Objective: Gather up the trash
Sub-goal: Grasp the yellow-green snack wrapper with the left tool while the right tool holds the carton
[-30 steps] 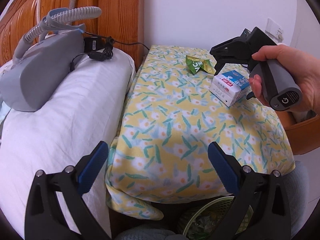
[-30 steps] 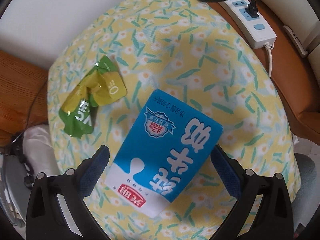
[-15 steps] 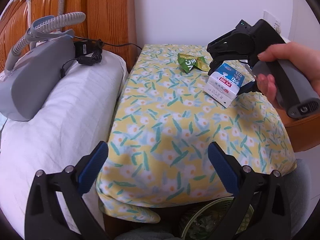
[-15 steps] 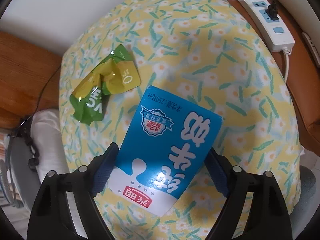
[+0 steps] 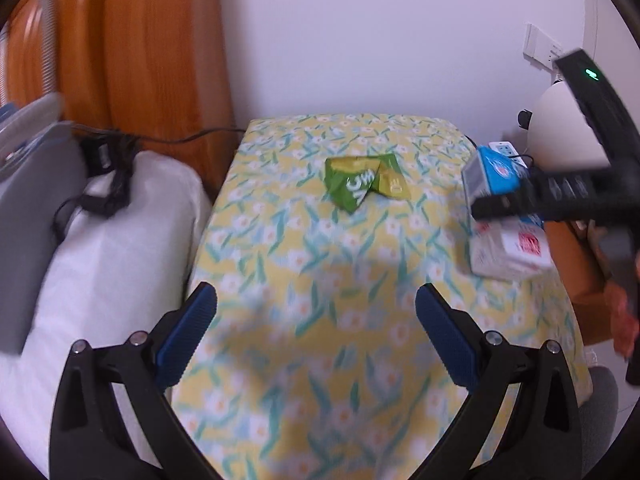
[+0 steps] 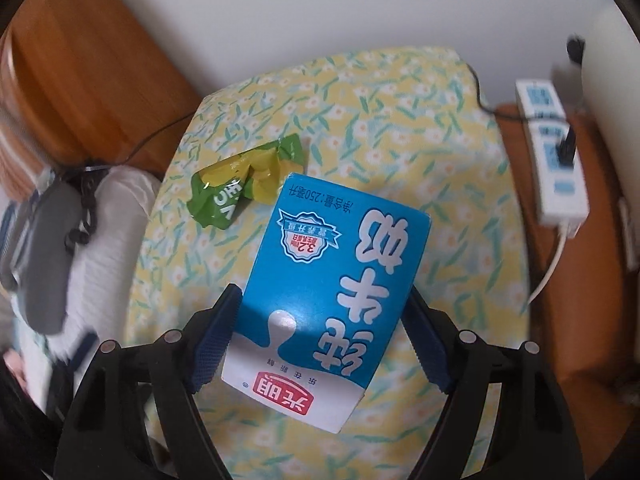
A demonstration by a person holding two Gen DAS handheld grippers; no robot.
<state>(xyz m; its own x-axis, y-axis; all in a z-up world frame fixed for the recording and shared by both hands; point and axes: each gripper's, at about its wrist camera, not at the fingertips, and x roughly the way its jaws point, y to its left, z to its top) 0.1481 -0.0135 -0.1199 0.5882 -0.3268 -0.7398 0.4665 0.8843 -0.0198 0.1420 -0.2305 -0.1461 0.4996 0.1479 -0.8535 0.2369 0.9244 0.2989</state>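
Observation:
A blue and white milk carton (image 6: pixel 332 280) is between the pads of my right gripper (image 6: pixel 322 294), whose jaws are closing and press on its two sides. In the left wrist view the carton (image 5: pixel 508 252) hangs tilted over the right edge of the flower-patterned table (image 5: pixel 320 240), with the right gripper (image 5: pixel 486 196) across it. A crumpled green wrapper (image 5: pixel 360 182) lies on the cloth toward the back; in the right wrist view the wrapper (image 6: pixel 236 196) is just left of the carton's far end. My left gripper (image 5: pixel 316 292) stands open over the table's front part with nothing between its fingers.
A white power strip (image 6: pixel 556 168) with a black plug lies on the orange wooden surface (image 6: pixel 568 300) right of the table. Left of the table lie a white pillow (image 5: pixel 100 240), a grey device (image 5: pixel 28 200) and a black cable (image 5: pixel 116 168). A wooden headboard (image 5: pixel 140 60) rises behind.
My right gripper closed on the milk carton, lifted it off the cloth and rolled. My left gripper moved right and forward, so the table now fills its view.

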